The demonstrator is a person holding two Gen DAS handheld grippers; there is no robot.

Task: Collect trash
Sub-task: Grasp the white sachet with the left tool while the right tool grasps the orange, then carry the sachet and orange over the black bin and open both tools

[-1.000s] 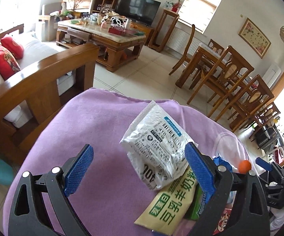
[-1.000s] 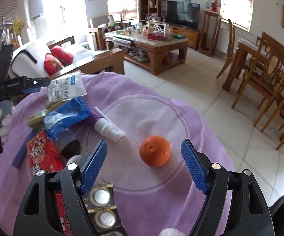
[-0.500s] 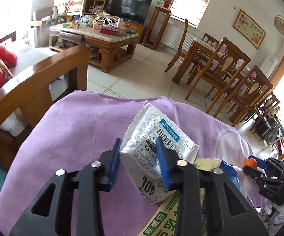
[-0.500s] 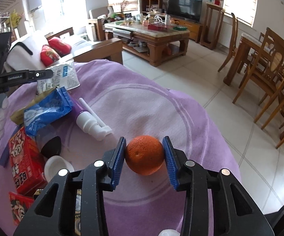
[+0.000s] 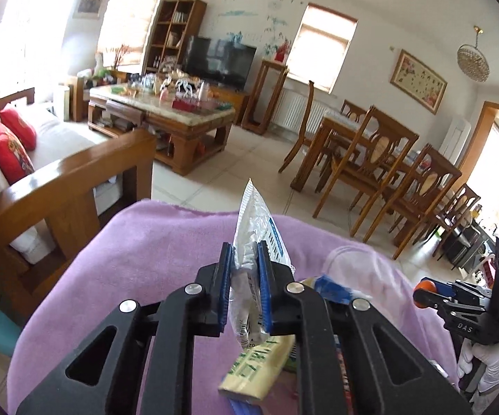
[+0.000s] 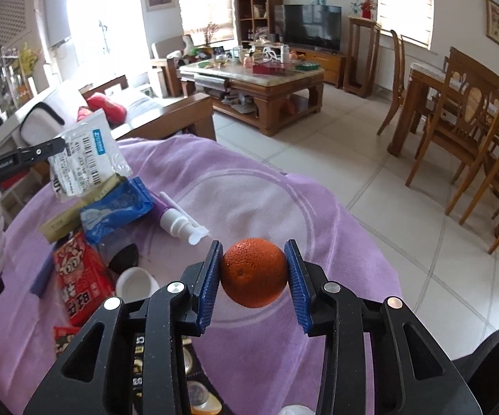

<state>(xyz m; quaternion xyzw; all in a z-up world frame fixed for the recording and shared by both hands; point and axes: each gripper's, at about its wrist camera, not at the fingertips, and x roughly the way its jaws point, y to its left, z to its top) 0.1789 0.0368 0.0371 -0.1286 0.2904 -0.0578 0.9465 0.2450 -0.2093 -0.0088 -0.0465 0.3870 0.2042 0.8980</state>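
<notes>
Left gripper (image 5: 244,288) – jaws have just been closing and are now clamped on the white packet (image 5: 253,228), which stands on edge between the blue pads (image 5: 224,287), lifted off the purple cloth (image 5: 138,263) on the worktop. Packet's lower end is hidden behind the jaws in the left view; print is too blurred to read. The right view shows the same packet (image 6: 83,159) broadside with its barcode, hanging clear above the pile.

Right gripper (image 6: 253,278) – jaws clamped on the orange (image 6: 253,271), pads pressing both sides. Whether the orange is off the cloth can't be told from this view. In the left view the orange (image 5: 426,288) shows only as a small blob at the far right, held by the other tool, with a white-gloved hand (image 5: 491,370) below it partly cut off by the frame edge.

Relative to the orange, right view: spray bottle (image 6: 177,219) just beyond it to the left; blue wrapper (image 6: 114,212) further left, lying over a yellow-green packet (image 6: 76,207); red snack pack (image 6: 80,276) near left; a white cap (image 6: 135,282) and a dark object (image 6: 125,257) between – the dark one is hard to identify. Items under the right gripper body are mostly hidden.

The left view shows only the yellow-green packet (image 5: 256,370) and a scrap of blue wrapper (image 5: 332,287) from that pile; the rest is blocked by the gripper.
</notes>
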